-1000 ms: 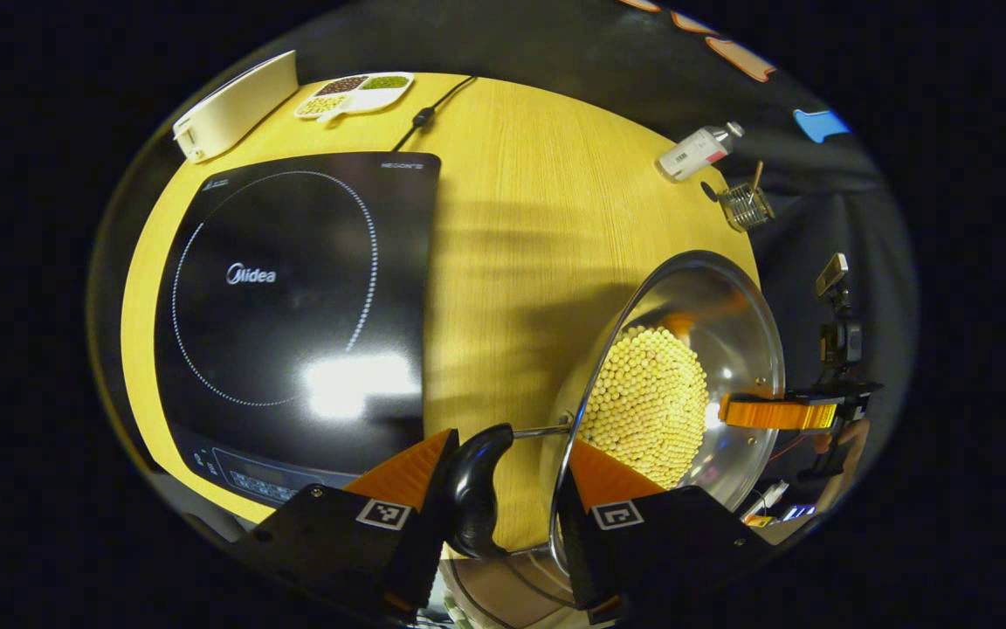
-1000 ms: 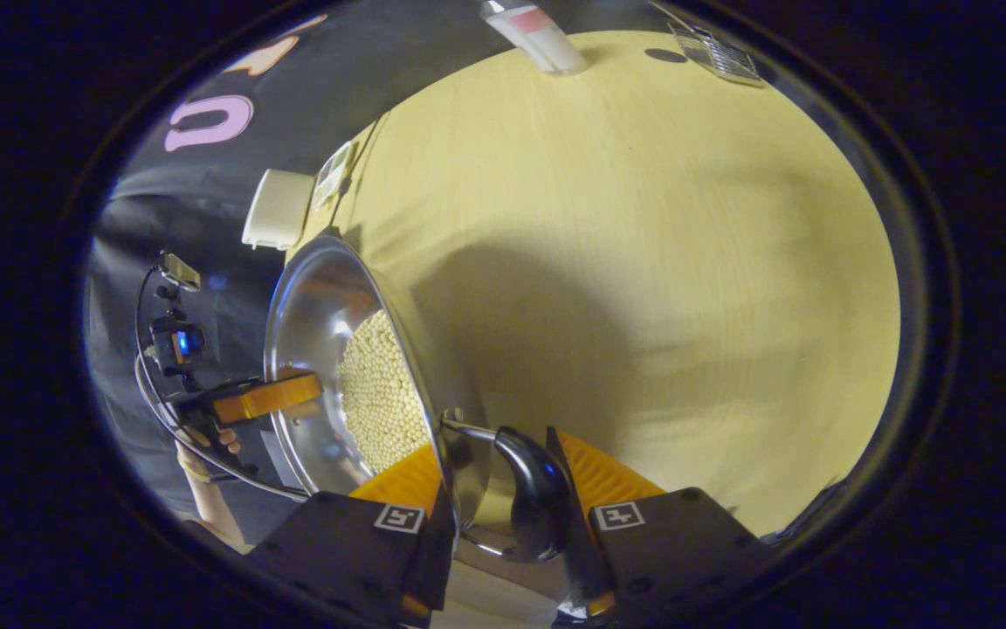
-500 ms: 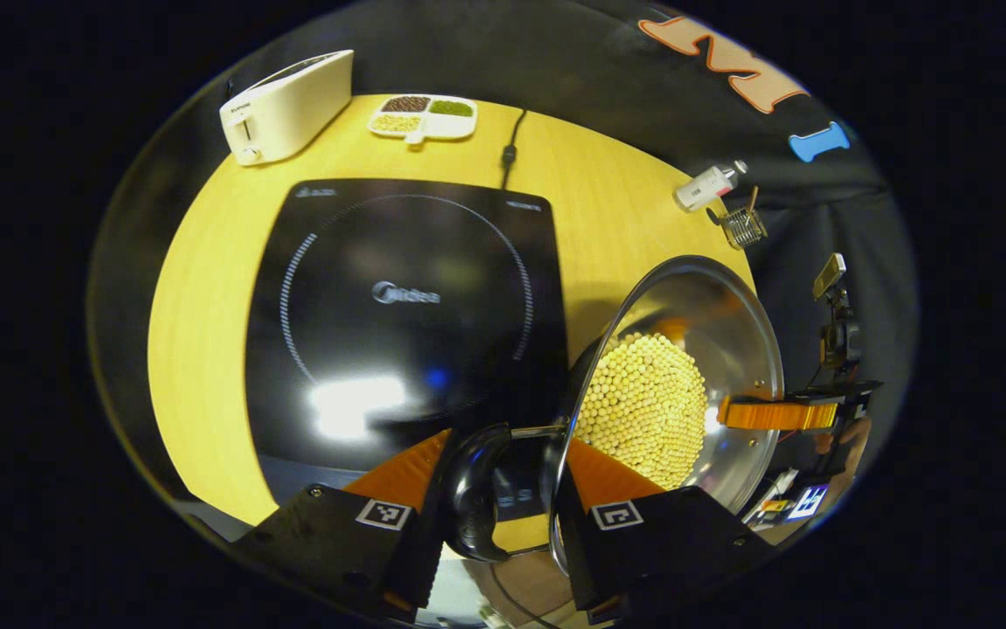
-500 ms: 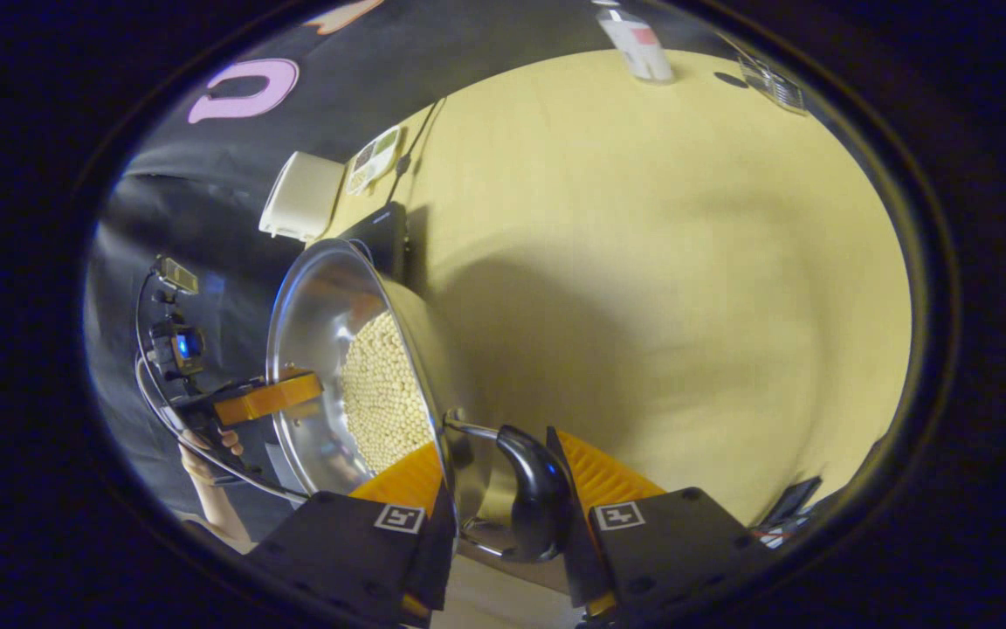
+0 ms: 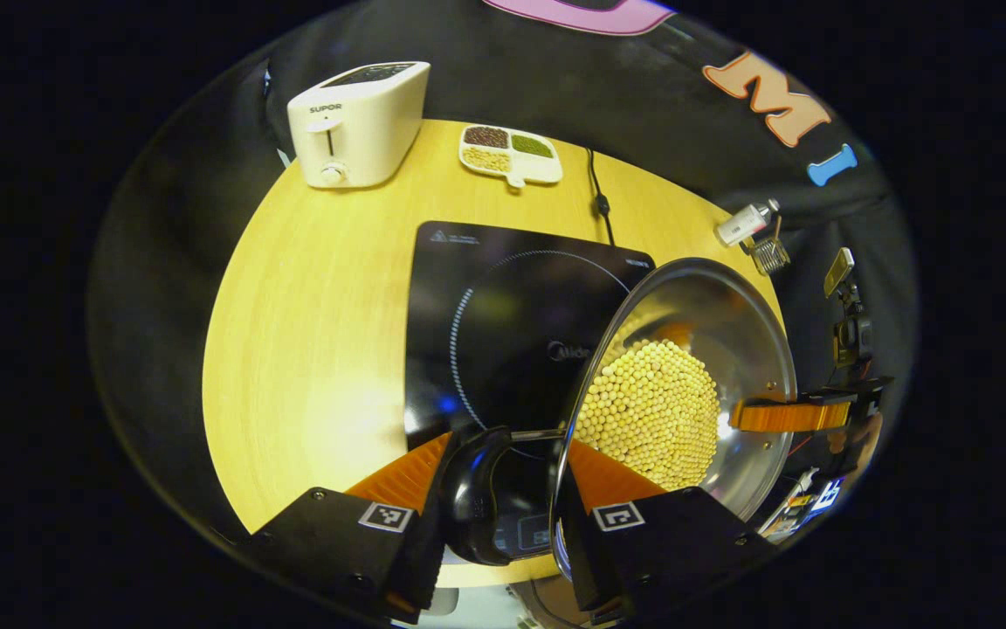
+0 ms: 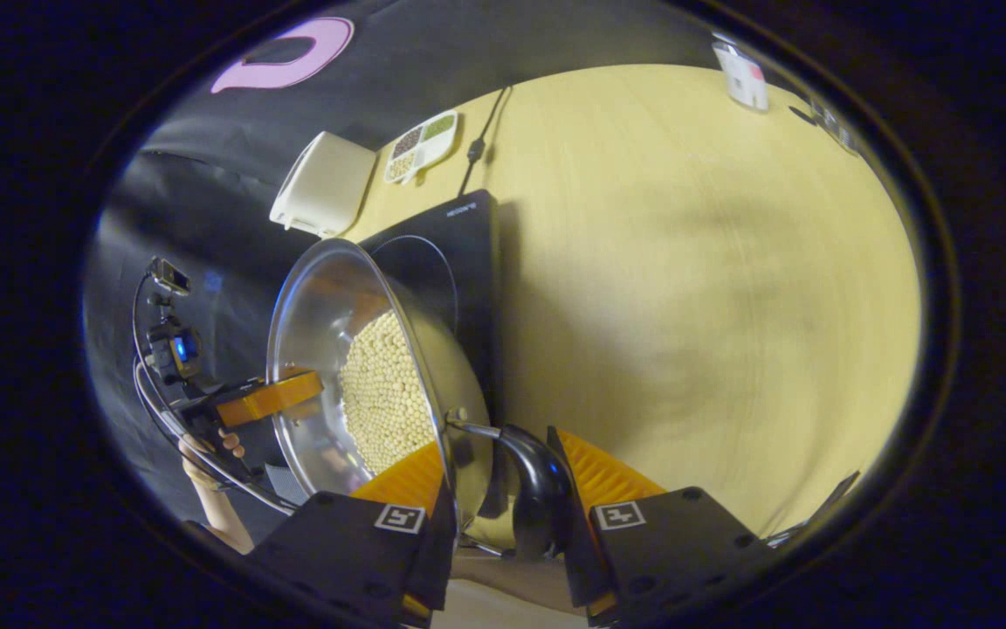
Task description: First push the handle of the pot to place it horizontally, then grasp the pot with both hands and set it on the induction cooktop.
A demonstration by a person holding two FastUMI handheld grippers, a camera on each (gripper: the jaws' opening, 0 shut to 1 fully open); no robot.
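1. The pot (image 5: 686, 376) is up in the air, carried by both side handles, and its rim now overlaps the induction cooktop (image 5: 485, 306). A second ago, in the left gripper view, the cooktop sat well off to the side with bare table between them, so the carry is nearly over the target.
2. The left gripper (image 5: 503, 476) is closed down around the black handle (image 5: 477, 502), with one finger inside the rim. The right gripper (image 6: 503, 485) has the same sort of grip on the other handle (image 6: 538, 489).
3. My guess: what's left is centring it over the ring and lowering it flat.
4. The pot is shiny steel, round and shallow, loaded with small pale beads (image 5: 647, 411) that could shift if it tips. The handles are glossy black loops on thin metal stems.
5. The cooktop is flat black glass, very reflective, on a wood-grain table (image 5: 311, 314).
6. At the back there's a cream toaster (image 5: 359, 122) and a divided dish (image 5: 510, 155).
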